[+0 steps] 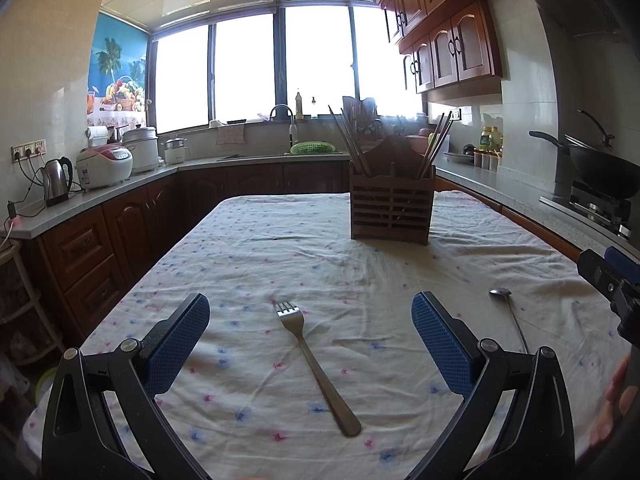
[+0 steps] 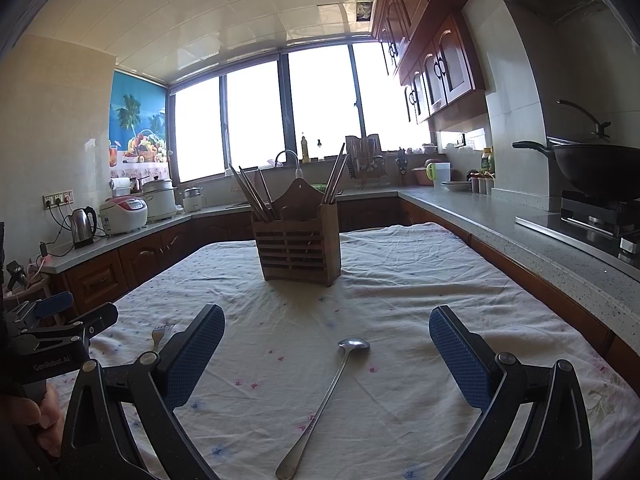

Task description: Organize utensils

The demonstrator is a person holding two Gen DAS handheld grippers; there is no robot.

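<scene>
Left wrist view: left gripper (image 1: pixel 311 308), fingers spread wide, empty, above the cloth-covered desk (image 1: pixel 240 248). Fork (image 1: pixel 316 368) lies whole at lower centre between the fingers, tines pointing away. Spoon (image 1: pixel 510 316) at lower right, handle partly hidden. Wooden utensil holder (image 1: pixel 392 208) with chopsticks (image 1: pixel 348 140) upright at centre.

Right wrist view: right gripper (image 2: pixel 327 326), fingers likewise wide, empty. Spoon (image 2: pixel 328 396) full length at lower centre. Only the fork's tines (image 2: pixel 160 334) show, lower left. Holder (image 2: pixel 298 244) centre-left.
</scene>
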